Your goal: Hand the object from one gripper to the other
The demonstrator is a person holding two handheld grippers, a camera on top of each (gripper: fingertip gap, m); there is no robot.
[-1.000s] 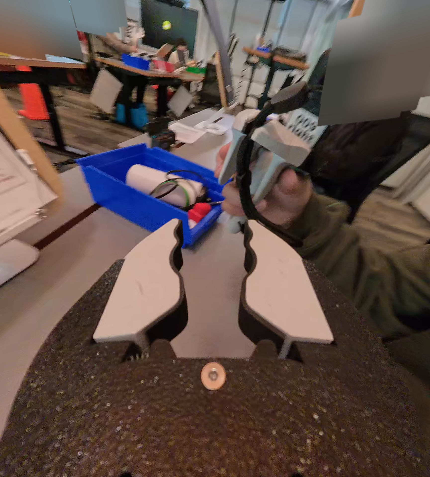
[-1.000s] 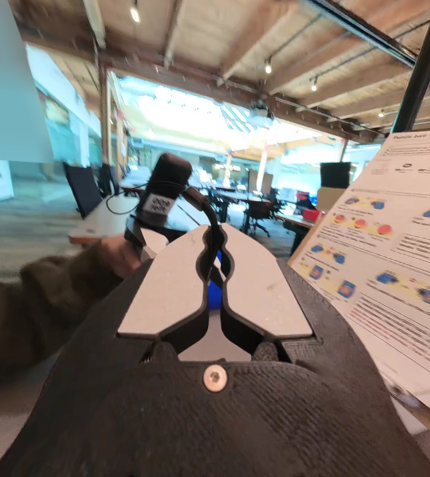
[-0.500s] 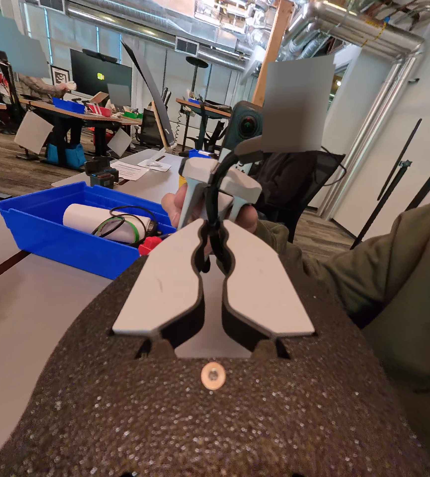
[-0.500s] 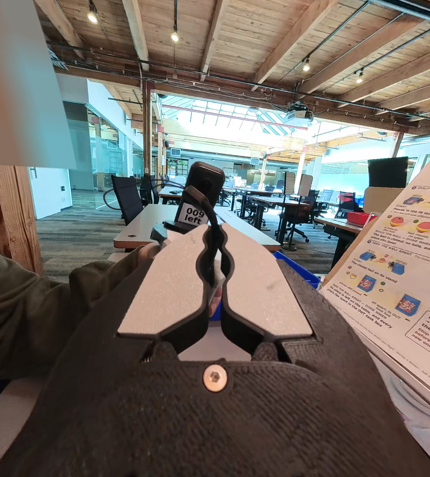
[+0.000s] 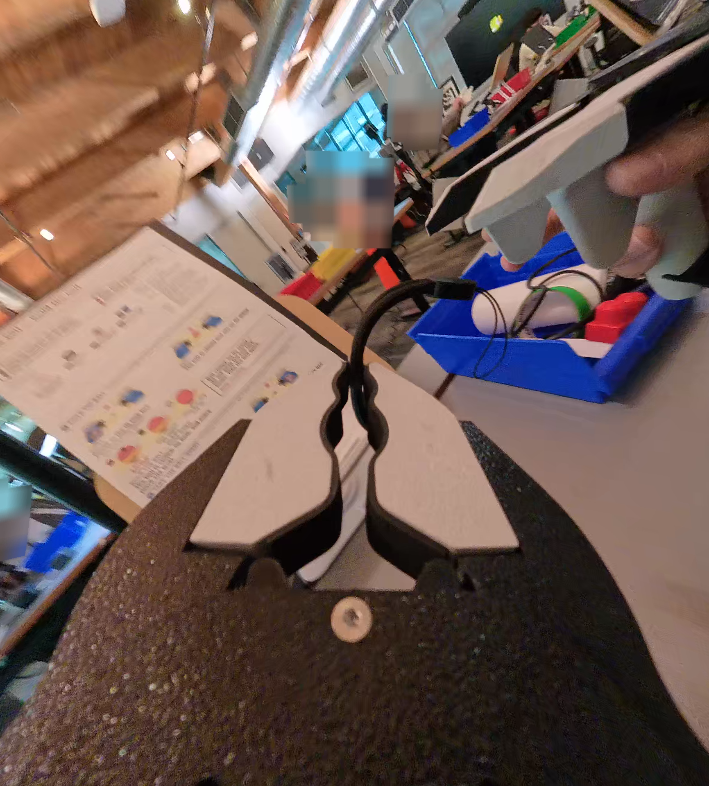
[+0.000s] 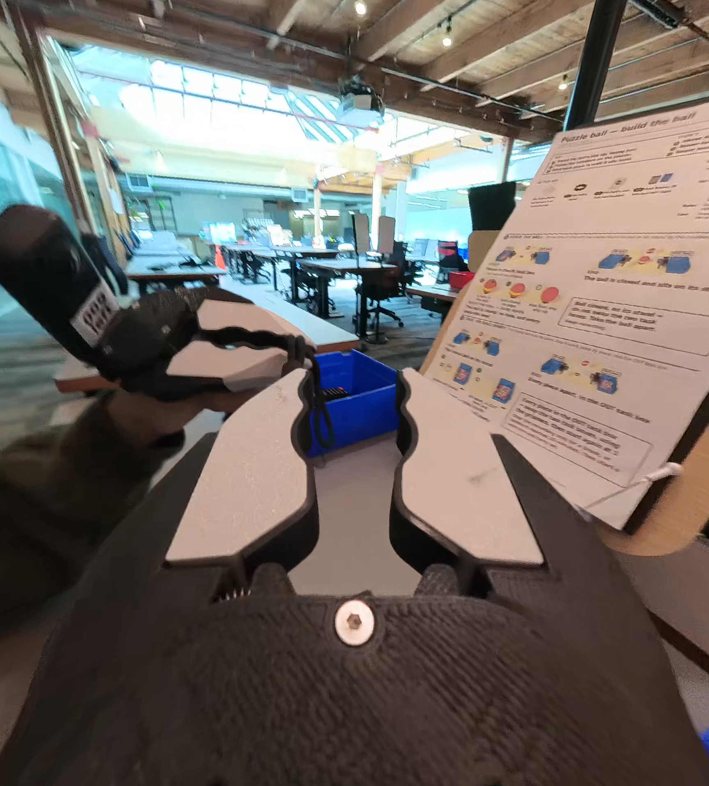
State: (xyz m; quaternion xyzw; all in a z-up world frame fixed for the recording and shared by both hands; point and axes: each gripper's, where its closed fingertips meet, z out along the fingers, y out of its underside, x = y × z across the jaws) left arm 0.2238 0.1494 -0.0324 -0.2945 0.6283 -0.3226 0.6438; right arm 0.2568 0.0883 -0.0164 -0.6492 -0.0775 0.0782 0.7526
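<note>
Black cord (image 5: 363, 340) pinched in left claw (image 5: 359, 383), arching above its tips | right claw (image 6: 350, 391) spread wide, holding nothing, cord loop dangling just beside its left finger | blue bin (image 5: 514, 361) on grey counter (image 5: 599, 489)

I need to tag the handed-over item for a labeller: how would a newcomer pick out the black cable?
Find the blue bin on the grey table; nearer the camera, the left gripper is shut on the black cable. It arches up from the fingertips to a small black block, unlike the thin wires inside the bin.
</note>
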